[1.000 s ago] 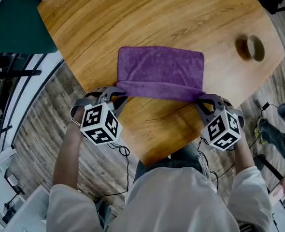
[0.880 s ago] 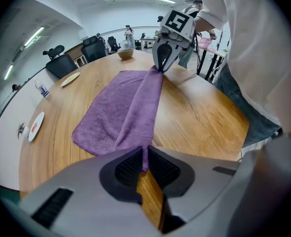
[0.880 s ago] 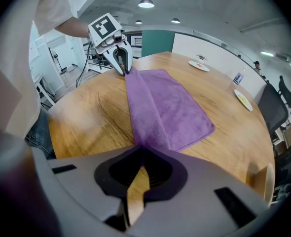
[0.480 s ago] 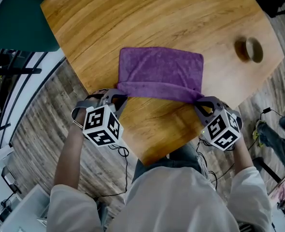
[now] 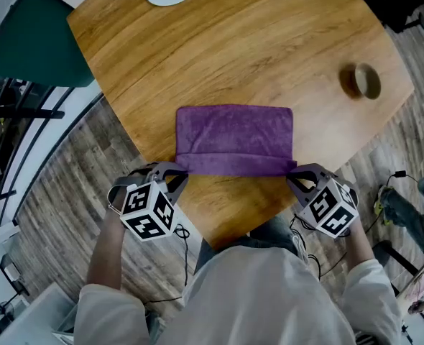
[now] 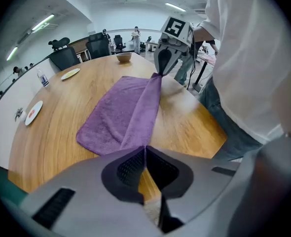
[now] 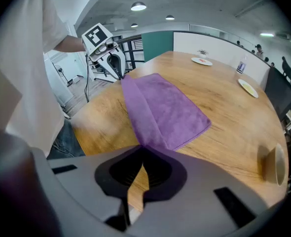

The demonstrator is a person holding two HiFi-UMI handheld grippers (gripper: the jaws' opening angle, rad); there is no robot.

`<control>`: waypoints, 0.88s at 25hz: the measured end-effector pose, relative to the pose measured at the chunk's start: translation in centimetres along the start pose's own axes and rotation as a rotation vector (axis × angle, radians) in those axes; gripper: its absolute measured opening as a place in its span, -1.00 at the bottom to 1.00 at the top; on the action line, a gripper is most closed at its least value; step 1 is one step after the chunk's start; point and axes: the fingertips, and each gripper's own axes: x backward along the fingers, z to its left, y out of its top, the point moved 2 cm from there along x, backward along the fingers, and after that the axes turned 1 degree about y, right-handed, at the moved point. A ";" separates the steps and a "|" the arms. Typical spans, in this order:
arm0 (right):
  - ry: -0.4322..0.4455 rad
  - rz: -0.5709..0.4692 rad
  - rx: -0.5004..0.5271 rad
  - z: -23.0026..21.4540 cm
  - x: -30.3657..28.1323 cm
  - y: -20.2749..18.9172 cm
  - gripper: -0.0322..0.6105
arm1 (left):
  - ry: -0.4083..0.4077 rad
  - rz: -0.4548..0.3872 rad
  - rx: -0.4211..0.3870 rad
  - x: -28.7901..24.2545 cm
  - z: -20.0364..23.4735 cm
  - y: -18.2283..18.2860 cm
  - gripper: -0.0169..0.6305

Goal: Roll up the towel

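Purple terry towel [image 5: 233, 131] lay flat near the desk's [image 5: 233, 49] near edge, with its nearest border turned over as a low fold. The left gripper [image 5: 174, 175] and right gripper [image 5: 292, 175] each stood clamped on one end of that fold. The cloth appeared light, limp and grippy, so it was best held at both fold ends and kept taut.

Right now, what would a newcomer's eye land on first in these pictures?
The purple towel lies on the wooden table close to its near edge, with its near hem turned over in a fold. The left claw and right claw are each shut on one end of that fold. A small wooden bowl sits off to the right.
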 end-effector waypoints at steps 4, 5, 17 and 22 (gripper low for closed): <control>-0.007 -0.007 0.005 -1.0 0.8 0.8 -0.87 | 0.013 -0.007 0.008 0.8 1.3 0.6 -0.90; -0.009 -0.008 0.008 -1.3 0.9 1.0 -0.87 | 0.015 -0.008 0.009 1.0 1.7 0.8 -0.90; -0.017 -0.036 -0.018 -6.3 0.8 2.6 -0.87 | 0.037 -0.001 0.085 0.0 7.1 1.6 -0.90; -0.029 -0.033 -0.027 -7.9 -0.1 2.8 -0.87 | 0.063 0.009 0.100 -0.9 8.5 1.6 -0.90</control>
